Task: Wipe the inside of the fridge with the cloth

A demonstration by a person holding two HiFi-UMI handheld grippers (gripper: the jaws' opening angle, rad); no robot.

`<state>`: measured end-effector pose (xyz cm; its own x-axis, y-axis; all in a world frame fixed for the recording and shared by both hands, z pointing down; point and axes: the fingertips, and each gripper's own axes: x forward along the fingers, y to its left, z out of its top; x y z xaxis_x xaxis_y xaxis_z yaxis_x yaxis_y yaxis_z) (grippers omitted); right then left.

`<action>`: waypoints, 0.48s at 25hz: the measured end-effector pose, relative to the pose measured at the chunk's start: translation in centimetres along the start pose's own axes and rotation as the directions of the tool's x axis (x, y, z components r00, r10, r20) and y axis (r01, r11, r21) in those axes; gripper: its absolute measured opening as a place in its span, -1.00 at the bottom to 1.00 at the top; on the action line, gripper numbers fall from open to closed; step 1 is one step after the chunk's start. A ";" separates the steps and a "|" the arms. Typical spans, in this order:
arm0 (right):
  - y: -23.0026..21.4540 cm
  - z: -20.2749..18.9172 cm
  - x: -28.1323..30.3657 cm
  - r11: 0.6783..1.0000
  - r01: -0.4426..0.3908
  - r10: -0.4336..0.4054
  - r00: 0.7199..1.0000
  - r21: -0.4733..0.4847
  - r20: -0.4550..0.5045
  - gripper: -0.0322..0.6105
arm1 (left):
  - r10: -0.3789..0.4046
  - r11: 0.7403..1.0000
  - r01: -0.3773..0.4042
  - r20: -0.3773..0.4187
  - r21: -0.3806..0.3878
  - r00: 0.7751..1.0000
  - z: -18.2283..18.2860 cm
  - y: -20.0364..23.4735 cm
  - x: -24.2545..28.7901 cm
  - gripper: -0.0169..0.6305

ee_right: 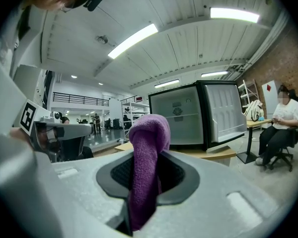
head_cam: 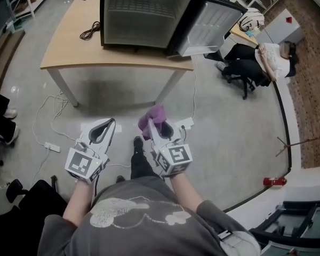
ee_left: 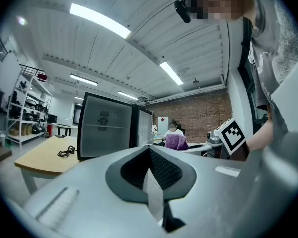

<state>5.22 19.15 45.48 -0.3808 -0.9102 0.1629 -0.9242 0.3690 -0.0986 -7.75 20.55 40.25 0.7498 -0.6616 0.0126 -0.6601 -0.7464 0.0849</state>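
Observation:
A small black fridge (head_cam: 149,16) stands on a wooden table (head_cam: 69,41), its door (head_cam: 210,28) swung open to the right and its white inside bare; it also shows in the left gripper view as the fridge (ee_left: 109,131) and in the right gripper view as the fridge (ee_right: 196,115). My right gripper (head_cam: 153,126) is shut on a purple cloth (head_cam: 153,116), which sticks up from between the jaws, the cloth (ee_right: 146,167) filling that gripper's view. My left gripper (head_cam: 102,128) is shut with nothing in it, its jaws pressed together. Both grippers are held low, well short of the table.
A black cable (head_cam: 89,32) lies coiled on the table left of the fridge. White cables and a power strip (head_cam: 52,146) trail on the floor below. A seated person (head_cam: 256,63) is at the right. A red object (head_cam: 274,181) lies by the curved floor edge.

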 end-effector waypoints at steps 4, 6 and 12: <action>-2.7 1.4 4.1 1.000 -0.016 0.016 1.000 0.017 0.016 -0.67 | 0.012 1.000 -0.012 -0.010 0.005 1.000 0.3 2.3 3.8 -0.89; -4.4 2.4 6.5 0.999 -0.029 0.028 0.999 0.016 0.029 -0.67 | 0.018 1.000 -0.018 -0.008 0.017 1.000 0.9 3.7 6.3 -0.89; -9.3 5.6 11.9 0.998 -0.061 0.061 0.997 0.001 0.056 -0.67 | 0.057 0.997 -0.057 0.012 0.054 0.998 3.7 7.8 13.4 -0.89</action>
<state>9.45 3.82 42.81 -0.4337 -0.8953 0.1013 -0.8994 0.4234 -0.1091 -3.01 5.63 37.42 0.7104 -0.7038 0.0051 -0.7036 -0.7100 0.0304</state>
